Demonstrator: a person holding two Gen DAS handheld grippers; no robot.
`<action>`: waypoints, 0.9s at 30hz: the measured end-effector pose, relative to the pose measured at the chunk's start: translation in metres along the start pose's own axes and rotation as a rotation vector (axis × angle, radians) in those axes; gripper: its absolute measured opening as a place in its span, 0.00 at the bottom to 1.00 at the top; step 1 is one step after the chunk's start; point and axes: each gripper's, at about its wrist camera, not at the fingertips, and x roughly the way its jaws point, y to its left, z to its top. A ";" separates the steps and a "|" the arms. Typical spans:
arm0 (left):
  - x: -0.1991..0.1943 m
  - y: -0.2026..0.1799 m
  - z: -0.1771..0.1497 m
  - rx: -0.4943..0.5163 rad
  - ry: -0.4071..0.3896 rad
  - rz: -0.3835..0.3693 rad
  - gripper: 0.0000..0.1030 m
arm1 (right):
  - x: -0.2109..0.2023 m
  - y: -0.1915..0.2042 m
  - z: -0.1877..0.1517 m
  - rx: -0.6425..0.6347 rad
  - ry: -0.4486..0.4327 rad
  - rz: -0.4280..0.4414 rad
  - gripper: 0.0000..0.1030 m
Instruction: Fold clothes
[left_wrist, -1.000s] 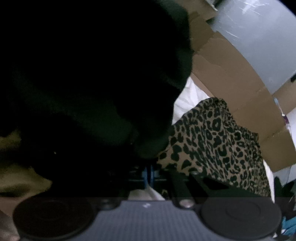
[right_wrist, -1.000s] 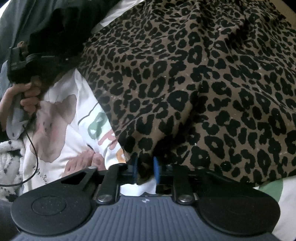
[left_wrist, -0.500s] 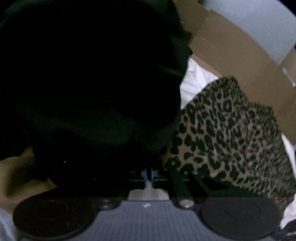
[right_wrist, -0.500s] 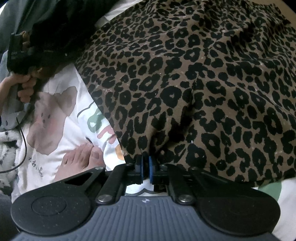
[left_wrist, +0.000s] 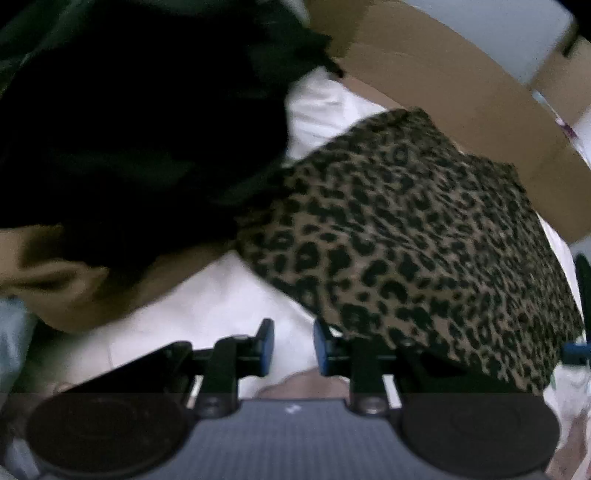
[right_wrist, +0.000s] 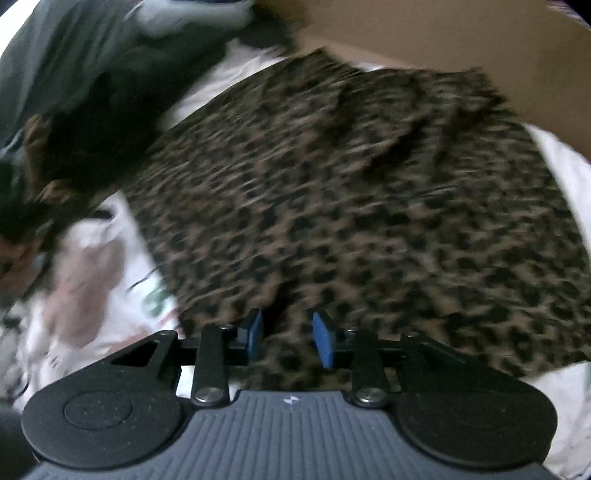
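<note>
Left gripper (left_wrist: 293, 345) pointing steeply down, jaws opening, blue pads (left_wrist: 268, 341) apart with a clear gap and nothing pressed between them. Right-hand pad just touching, or just beside, the edge of the leopard-print garment (left_wrist: 413, 236); contact not certain.

Right gripper (right_wrist: 288, 338) likewise tilted steeply down, jaws opening, blue pads (right_wrist: 322, 338) spread, print cloth seen behind the gap but not pinched. View heavily blurred. Far off to the left of these tongs, a hand (right_wrist: 14, 254), dim and smeared.
</note>
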 end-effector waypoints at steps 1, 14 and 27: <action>-0.001 -0.006 -0.001 0.020 -0.005 0.000 0.24 | 0.000 -0.006 0.000 0.023 -0.010 -0.016 0.36; 0.030 -0.092 0.016 0.234 -0.057 -0.117 0.38 | 0.035 -0.048 -0.002 -0.013 -0.032 -0.199 0.36; 0.076 -0.132 -0.007 0.394 0.045 -0.113 0.40 | 0.043 -0.055 -0.030 -0.042 0.073 -0.216 0.35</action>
